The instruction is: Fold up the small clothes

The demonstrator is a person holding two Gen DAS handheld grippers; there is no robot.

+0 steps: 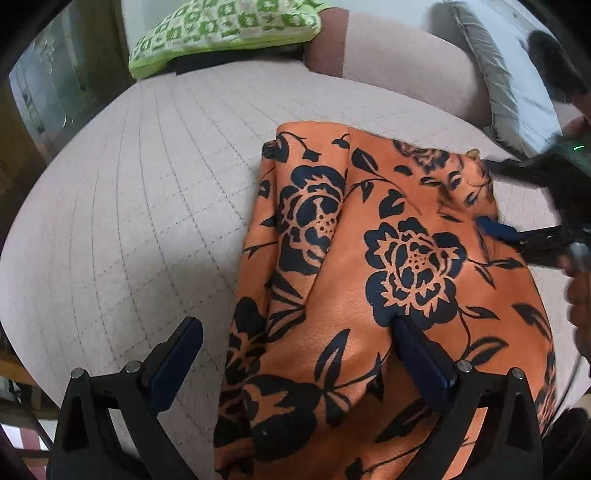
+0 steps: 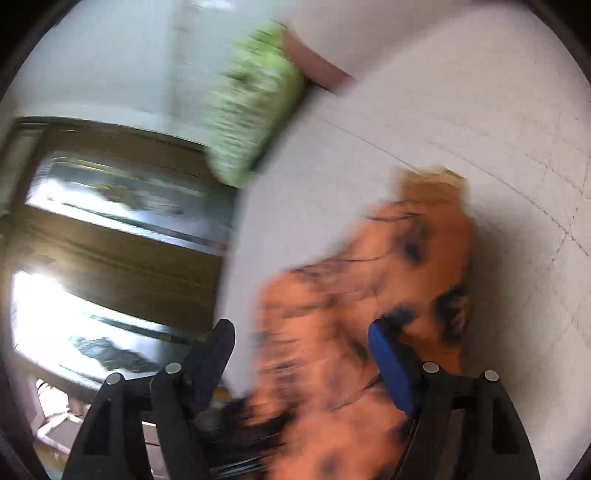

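Observation:
An orange garment with a black flower print (image 1: 369, 280) lies partly folded on the quilted pale surface (image 1: 140, 206). My left gripper (image 1: 295, 325) is open just above its near left edge, one finger over the quilt, the other over the cloth. My right gripper (image 1: 491, 192) shows at the right edge of the left wrist view, its jaws apart at the garment's far right corner. In the blurred right wrist view my right gripper (image 2: 301, 328) is open over the garment (image 2: 354, 302).
A green checked cushion (image 1: 221, 33) lies at the far edge of the surface; it also shows in the right wrist view (image 2: 255, 107). A grey pillow (image 1: 509, 88) leans at the far right. A dark wooden cabinet with glass (image 2: 110, 229) stands beside the surface.

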